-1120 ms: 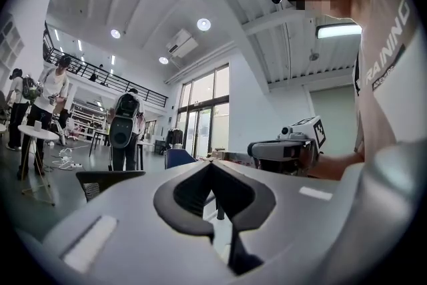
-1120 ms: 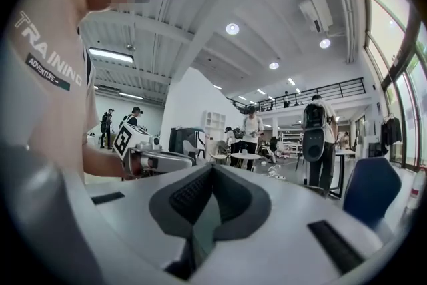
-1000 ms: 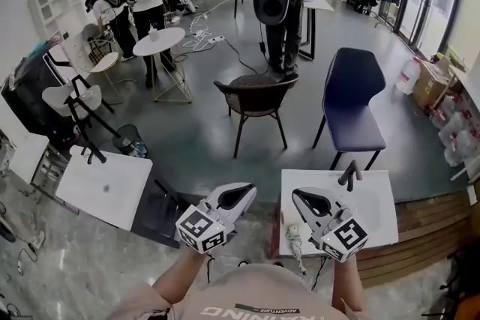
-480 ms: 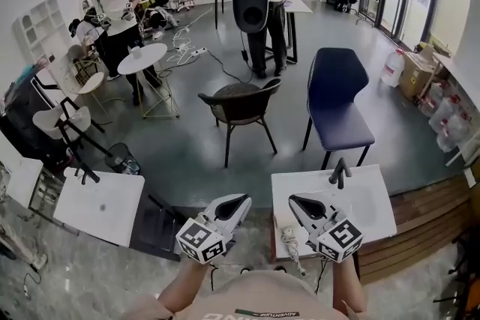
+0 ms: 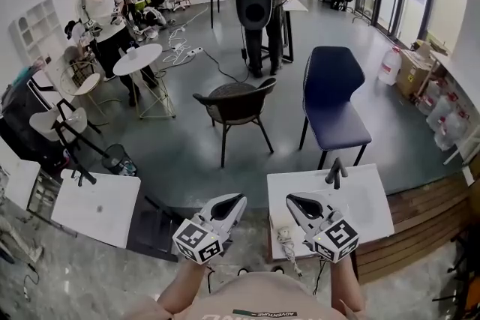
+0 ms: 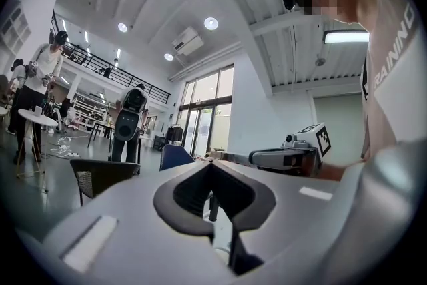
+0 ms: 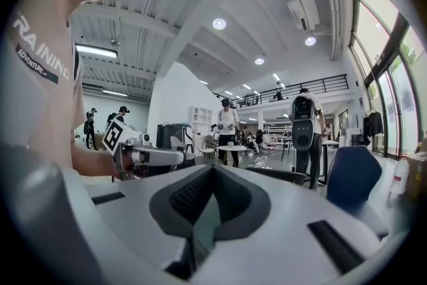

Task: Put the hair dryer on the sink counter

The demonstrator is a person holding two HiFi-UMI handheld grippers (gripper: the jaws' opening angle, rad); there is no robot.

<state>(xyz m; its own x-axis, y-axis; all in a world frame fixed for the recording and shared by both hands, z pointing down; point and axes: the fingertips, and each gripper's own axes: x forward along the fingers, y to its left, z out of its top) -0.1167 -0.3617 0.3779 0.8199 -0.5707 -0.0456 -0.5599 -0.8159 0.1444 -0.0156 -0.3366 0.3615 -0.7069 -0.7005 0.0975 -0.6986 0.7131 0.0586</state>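
**Both Pairs of Jaws Closed, Nothing Held**

The white sink counter [image 5: 367,198] lay under the right gripper [image 5: 289,199], whose jaws were pressed together on nothing. The left gripper [image 5: 241,199], likewise closed and empty, hung just beside it. The pale hair dryer [image 5: 286,237] lay on the counter's near-left corner, its cord trailing off the edge.
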